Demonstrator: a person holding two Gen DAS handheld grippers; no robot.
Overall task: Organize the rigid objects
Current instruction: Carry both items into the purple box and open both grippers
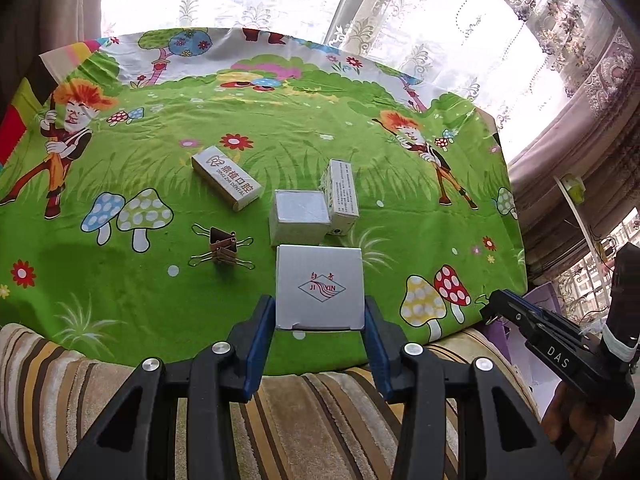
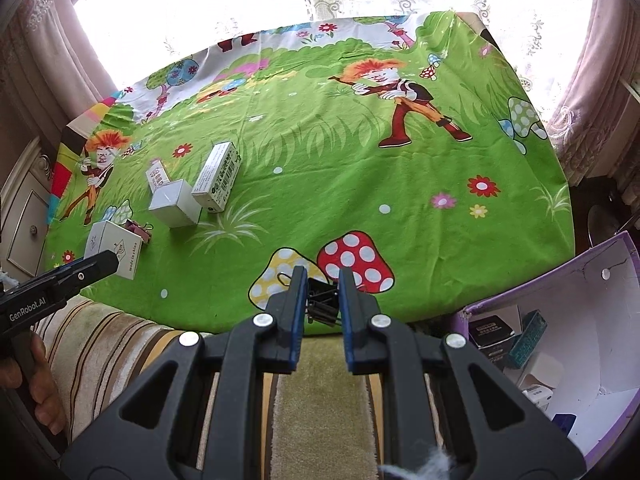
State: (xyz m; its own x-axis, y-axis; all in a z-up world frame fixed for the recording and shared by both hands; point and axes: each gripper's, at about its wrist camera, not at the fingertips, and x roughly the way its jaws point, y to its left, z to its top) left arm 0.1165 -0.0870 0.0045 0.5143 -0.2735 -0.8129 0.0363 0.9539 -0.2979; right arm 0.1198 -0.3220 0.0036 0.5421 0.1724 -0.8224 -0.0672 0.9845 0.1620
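Observation:
My left gripper [image 1: 320, 312] is shut on a white JI YIN box [image 1: 319, 286] at the near edge of the green cartoon tablecloth [image 1: 280, 128]; the box also shows in the right wrist view [image 2: 114, 248]. Beyond it lie a plain white box [image 1: 299, 216], a green-printed carton [image 1: 342, 196], a dental carton [image 1: 226, 178] and bronze binder clips [image 1: 222, 250]. My right gripper [image 2: 320, 284] is shut on black binder clips [image 2: 322, 300] over the cloth's near edge.
A purple-edged cardboard box [image 2: 560, 292] at the right holds several small boxes. A striped cushion [image 2: 320, 400] lies along the near side. Curtains and a bright window stand behind the table. A cabinet [image 2: 28, 220] is at the left.

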